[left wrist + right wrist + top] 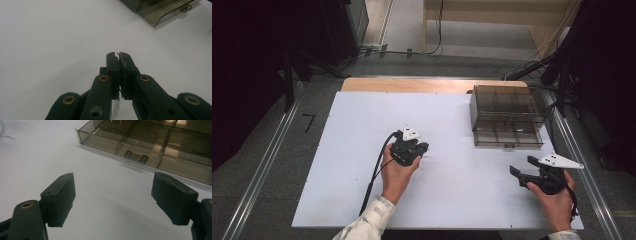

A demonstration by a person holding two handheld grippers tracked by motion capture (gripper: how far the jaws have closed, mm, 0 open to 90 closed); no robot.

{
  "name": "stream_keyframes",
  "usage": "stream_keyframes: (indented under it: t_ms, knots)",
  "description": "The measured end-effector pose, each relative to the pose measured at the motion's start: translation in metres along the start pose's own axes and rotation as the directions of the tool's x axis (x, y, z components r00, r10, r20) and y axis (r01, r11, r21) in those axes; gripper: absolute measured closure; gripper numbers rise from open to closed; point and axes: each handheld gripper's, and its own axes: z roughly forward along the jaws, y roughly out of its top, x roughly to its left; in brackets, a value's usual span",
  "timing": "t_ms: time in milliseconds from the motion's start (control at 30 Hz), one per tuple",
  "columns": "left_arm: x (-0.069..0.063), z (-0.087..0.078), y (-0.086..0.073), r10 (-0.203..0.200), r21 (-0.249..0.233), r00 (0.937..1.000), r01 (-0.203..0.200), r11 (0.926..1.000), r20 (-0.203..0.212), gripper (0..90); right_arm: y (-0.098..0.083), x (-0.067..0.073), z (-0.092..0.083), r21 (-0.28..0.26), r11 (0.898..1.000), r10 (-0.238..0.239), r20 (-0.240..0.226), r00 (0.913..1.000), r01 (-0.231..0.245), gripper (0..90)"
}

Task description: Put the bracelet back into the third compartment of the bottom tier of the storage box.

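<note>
A smoky clear plastic case with several compartments sits at the far right of the white board. My left gripper is held over the middle of the board, left of the case. In the left gripper view its jaws are shut together with nothing between them. My right gripper hovers near the board's right edge, just in front of the case. Its jaws stand wide open and empty, facing the case and its small front latch.
The case's corner lies ahead and to the right of the left gripper. A wooden strip borders the board's far edge. Metal rails run along both sides, and cables and dark stands lie on the floor beyond.
</note>
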Motion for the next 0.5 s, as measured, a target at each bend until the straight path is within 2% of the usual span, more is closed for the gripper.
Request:
stream_keyframes:
  t_ms: [200, 300, 500]
  knots:
    - [-0.016, 0.006, 0.015, 0.016, -0.013, 0.9994, -0.016, 0.9998, 0.031, 88.5, 0.003, 0.003, 0.002, -0.005, 1.0, -0.001, -0.016, 0.9999, 0.001, 19.2]
    - [-0.03, 0.013, 0.023, 0.048, -0.004, 0.9973, -0.048, 0.9989, 0.056, 88.5, 0.005, 0.006, 0.004, -0.002, 1.0, -0.012, -0.033, 0.9994, 0.012, 22.3]
    - [-0.046, 0.02, 0.031, 0.069, -0.002, 0.9943, -0.069, 0.9976, 0.081, 88.5, 0.009, 0.009, 0.008, -0.007, 1.0, -0.022, -0.042, 0.9989, 0.022, 23.5]
